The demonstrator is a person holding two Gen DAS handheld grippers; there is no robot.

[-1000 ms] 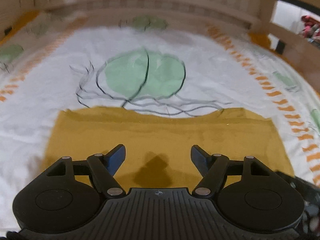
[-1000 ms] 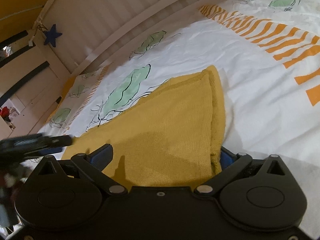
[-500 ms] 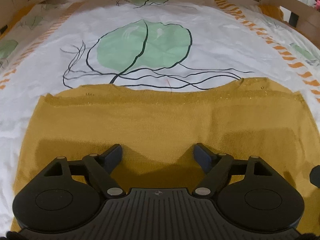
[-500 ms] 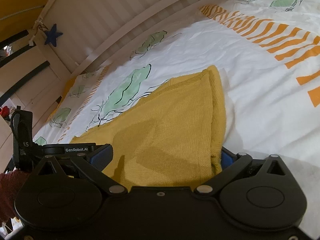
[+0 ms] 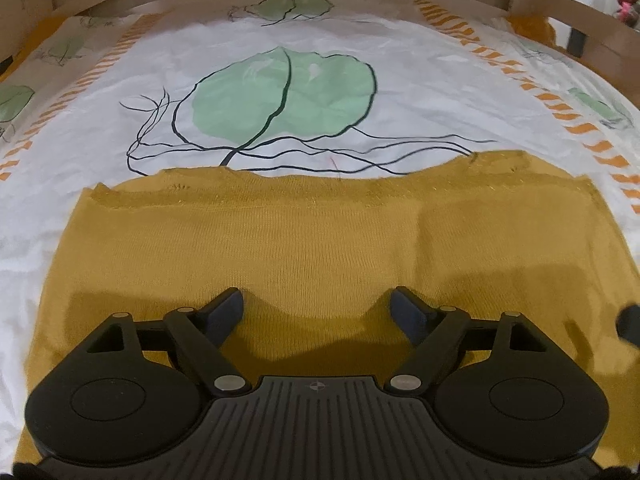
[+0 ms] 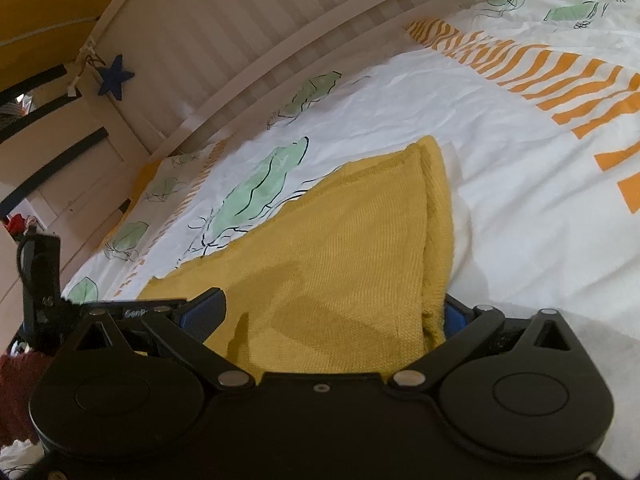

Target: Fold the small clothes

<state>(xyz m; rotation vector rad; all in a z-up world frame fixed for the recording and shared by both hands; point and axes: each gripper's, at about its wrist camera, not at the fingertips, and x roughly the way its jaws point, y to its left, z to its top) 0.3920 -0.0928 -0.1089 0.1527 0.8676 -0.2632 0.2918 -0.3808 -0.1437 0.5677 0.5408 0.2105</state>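
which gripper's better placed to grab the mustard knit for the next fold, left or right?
Probably right. The right gripper already straddles the mustard knit's folded edge, jaws open around it. The left gripper, jaws just opened wider, sits over flat mid-cloth with no edge between its fingers.

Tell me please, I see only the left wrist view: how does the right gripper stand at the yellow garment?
Observer: The right gripper is open, and the yellow garment lies between its fingers at one side edge.
Operator: Is that edge a single layer?
Observer: No, it is doubled there, one layer lying on another.
Operator: Is anything else near that side?
Observer: A blue star hangs on the bed frame.
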